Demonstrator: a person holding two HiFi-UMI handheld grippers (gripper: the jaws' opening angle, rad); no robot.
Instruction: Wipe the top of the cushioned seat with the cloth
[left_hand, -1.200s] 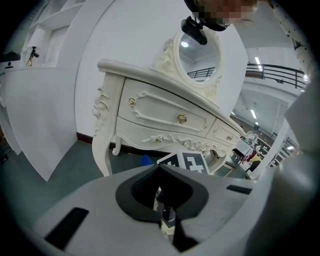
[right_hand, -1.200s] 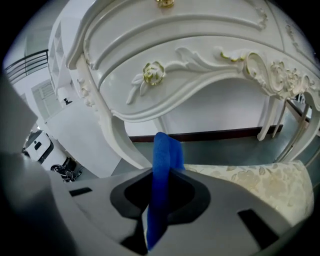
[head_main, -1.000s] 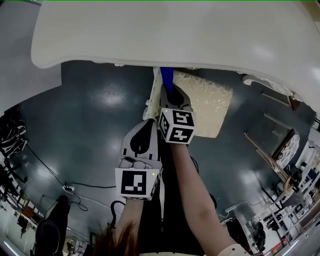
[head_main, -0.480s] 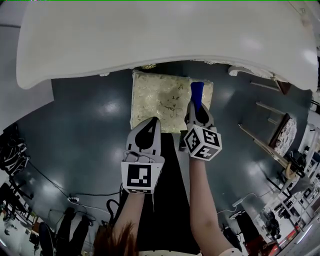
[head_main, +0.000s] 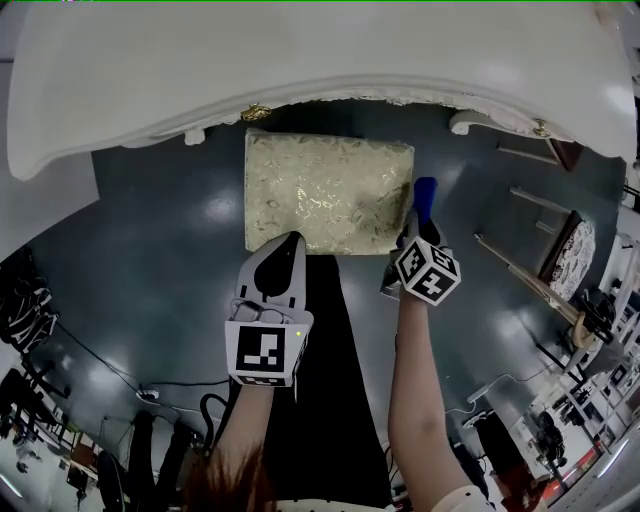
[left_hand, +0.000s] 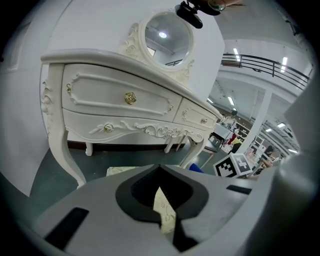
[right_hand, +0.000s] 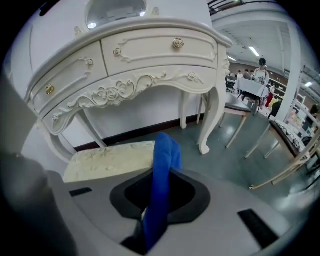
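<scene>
The cushioned seat (head_main: 325, 190) is a gold brocade rectangle on the dark floor, just in front of the white dressing table (head_main: 300, 70). My right gripper (head_main: 415, 225) is shut on a blue cloth (head_main: 425, 192), which sticks up past its tips just off the seat's right edge. In the right gripper view the blue cloth (right_hand: 162, 160) stands between the jaws, with the seat (right_hand: 110, 160) to the left. My left gripper (head_main: 288, 242) hovers at the seat's near edge, jaws together and holding nothing. A sliver of the seat (left_hand: 164, 212) shows through its jaws.
The dressing table (left_hand: 120, 100) has carved legs, gold drawer knobs and a round mirror (left_hand: 167, 40). Its right front leg (right_hand: 210, 120) stands near the cloth. Wooden frames (head_main: 540, 300) lie at the right, and cables (head_main: 150, 385) trail on the floor at lower left.
My right gripper has carried the blue cloth rightward across the seat, from its left part to just past its right edge. More of the seat now shows clear of the table.
</scene>
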